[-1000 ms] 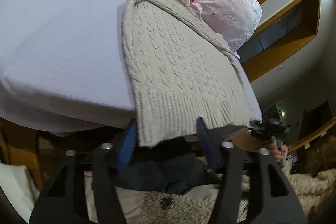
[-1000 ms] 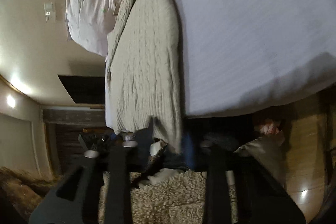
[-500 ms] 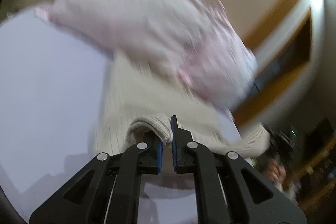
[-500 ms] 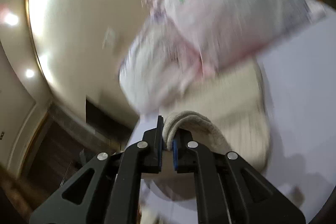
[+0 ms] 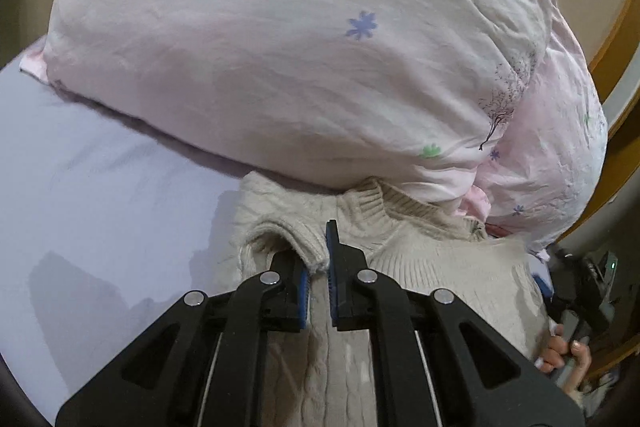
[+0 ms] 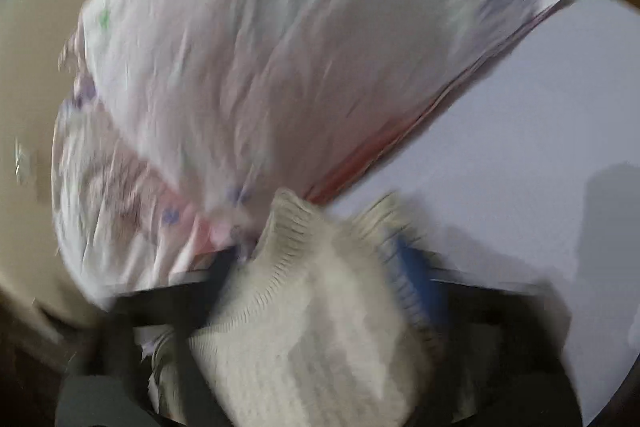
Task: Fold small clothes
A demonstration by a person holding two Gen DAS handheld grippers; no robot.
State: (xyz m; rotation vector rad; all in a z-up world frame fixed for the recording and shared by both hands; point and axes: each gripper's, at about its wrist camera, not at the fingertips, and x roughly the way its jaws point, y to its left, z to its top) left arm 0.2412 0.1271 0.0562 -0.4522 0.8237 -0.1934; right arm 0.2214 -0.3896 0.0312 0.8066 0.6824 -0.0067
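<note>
The cream cable-knit sweater [image 5: 432, 259] lies on the bed's pale lilac sheet [image 5: 100, 195], filling the lower centre and lower right of the left wrist frame, its ribbed collar tucked just under the lower edge of the big pink floral pillow [image 5: 288, 47] that fills the upper half. The left claw [image 5: 319, 277] sits at lower centre, its blue-padded jaws nearly together and pinching a ribbed edge of the sweater, which is doubled over onto the garment's upper part. A second pink pillow [image 5: 560, 163] lies at the right of that frame, beneath the first. At the lower right edge a hand [image 5: 564, 359] grips the handle of the other tool.

The right wrist view is heavily blurred. There the right claw [image 6: 320, 267] is at lower centre with its jaws spread wide, a blue pad [image 6: 416, 279] showing on the right side, and a thick fold of the sweater [image 6: 312, 327] bulging between them; whether the pads touch the knit cannot be told. The pillow [image 6: 260, 67] fills the upper left, the sheet [image 6: 520, 147] the right
</note>
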